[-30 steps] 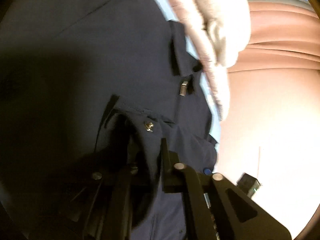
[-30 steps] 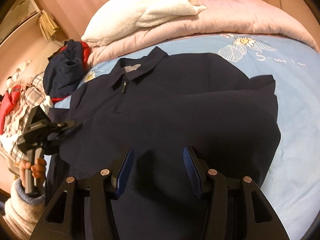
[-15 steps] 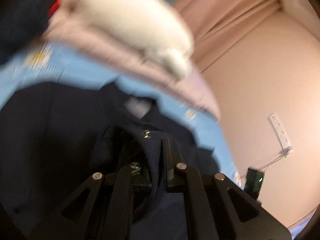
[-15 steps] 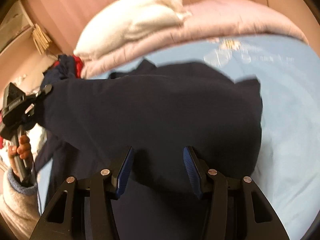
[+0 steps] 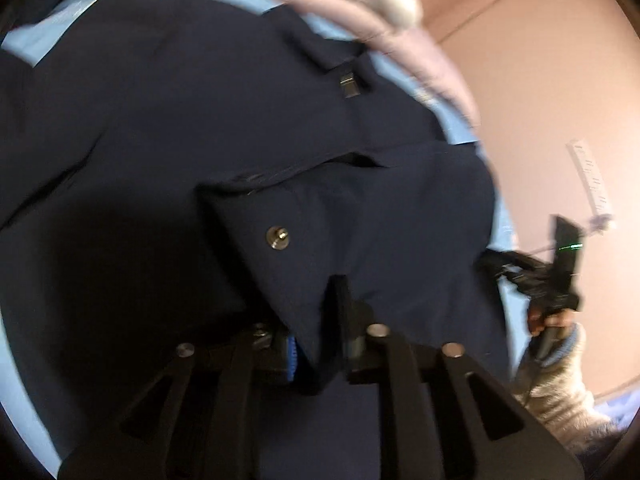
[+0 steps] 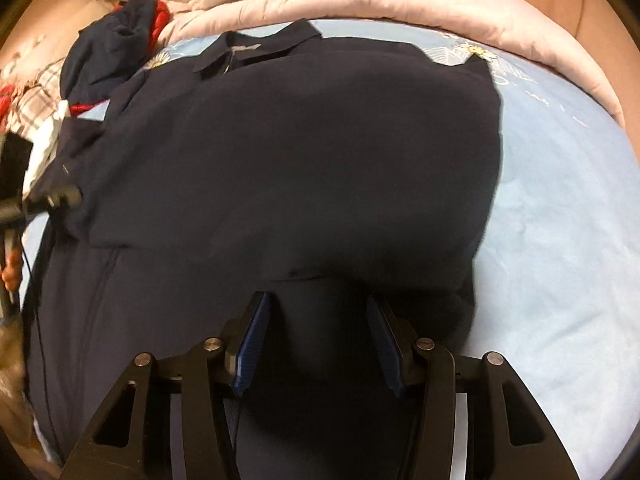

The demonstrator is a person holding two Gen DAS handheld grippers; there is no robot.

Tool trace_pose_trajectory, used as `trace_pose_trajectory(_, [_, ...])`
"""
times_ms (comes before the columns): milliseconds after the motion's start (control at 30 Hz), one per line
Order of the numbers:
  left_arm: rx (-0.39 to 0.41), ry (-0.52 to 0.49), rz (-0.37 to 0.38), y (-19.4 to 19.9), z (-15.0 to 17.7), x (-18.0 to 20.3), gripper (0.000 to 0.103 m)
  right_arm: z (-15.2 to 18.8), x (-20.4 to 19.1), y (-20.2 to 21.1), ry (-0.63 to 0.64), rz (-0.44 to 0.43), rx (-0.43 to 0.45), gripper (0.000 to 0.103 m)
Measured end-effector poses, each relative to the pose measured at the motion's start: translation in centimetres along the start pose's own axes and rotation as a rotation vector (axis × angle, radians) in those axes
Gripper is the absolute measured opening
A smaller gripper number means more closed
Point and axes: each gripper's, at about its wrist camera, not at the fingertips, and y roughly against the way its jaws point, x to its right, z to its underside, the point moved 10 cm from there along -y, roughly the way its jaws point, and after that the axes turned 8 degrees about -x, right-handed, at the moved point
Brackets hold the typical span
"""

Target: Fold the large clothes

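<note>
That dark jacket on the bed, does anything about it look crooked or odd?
Mostly tidy: the navy jacket lies flat on the blue sheet, collar toward the pillows. One oddity: a cuff with a metal snap is still draped between the left claw's opening jaws, folded over the body at a slant.

Left gripper jaws opening, navy jacket cuff with snap button between them. Jacket spread on blue bedsheet. Right gripper at jacket's right edge.
</note>
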Motion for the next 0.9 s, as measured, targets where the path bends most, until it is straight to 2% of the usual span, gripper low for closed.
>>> trace_pose_trajectory(67, [0.012, 0.045, -0.012, 0.8, 0.1, -0.9, 0.027, -0.6, 0.2, 1.3, -0.027, -0.015, 0.050, 0.052])
trace_pose_trajectory(100, [0.018, 0.061, -0.011, 1.1, 0.2, -1.2, 0.036, -1.2, 0.2, 2.4, -0.039, -0.046, 0.089, 0.052])
trace_pose_trajectory(133, [0.028, 0.083, -0.026, 1.8, 0.3, -1.6, 0.054, -1.7, 0.3, 3.0, -0.047, -0.056, 0.113, 0.052])
trace_pose_trajectory(200, [0.059, 0.092, -0.023, 3.0, 0.5, -1.7, 0.068, -3.1, 0.5, 4.3, -0.056, -0.063, 0.162, 0.052])
trace_pose_trajectory(367, [0.151, 0.154, 0.141, 5.3, -1.6, -0.4, 0.070, -5.2, 0.5, 4.7, -0.077, -0.109, 0.226, 0.052])
trace_pose_trajectory(467, [0.135, 0.201, 0.189, 3.6, -3.8, 0.1, 0.070, -5.4, 0.3, 2.9, -0.088, -0.120, 0.198, 0.052])
trace_pose_trajectory(567, [0.103, 0.247, 0.193, 1.7, -5.0, 0.1, 0.067, -4.9, -0.7, 1.2, -0.083, -0.122, 0.163, 0.052])
trace_pose_trajectory(600, [0.101, 0.260, 0.195, 1.3, -5.3, 0.0, 0.057, -4.7, -1.0, 0.7, -0.082, -0.124, 0.152, 0.052])
trace_pose_trajectory(633, [0.098, 0.270, 0.192, 0.6, -5.6, -0.1, 0.035, -4.4, -1.0, 0.4, -0.083, -0.121, 0.139, 0.052])
trace_pose_trajectory(700, [0.098, 0.305, 0.180, -0.4, -6.5, -0.5, 0.008, -3.8, -0.8, -0.3, -0.091, -0.126, 0.118, 0.052])
trace_pose_trajectory(800, [0.182, 0.324, 0.086, -0.3, -8.6, -1.0, 0.006, -3.1, 0.2, -0.6, -0.109, -0.146, 0.109, 0.052])
trace_pose_trajectory(867, [0.295, 0.253, 0.011, 2.0, -10.1, -0.1, 0.006, -2.9, 0.4, 0.1, -0.112, -0.170, 0.137, 0.052])
trace_pose_trajectory(900, [0.376, 0.179, -0.019, 3.9, -10.9, 1.2, 0.006, -2.9, 0.4, 0.4, -0.113, -0.182, 0.149, 0.052])
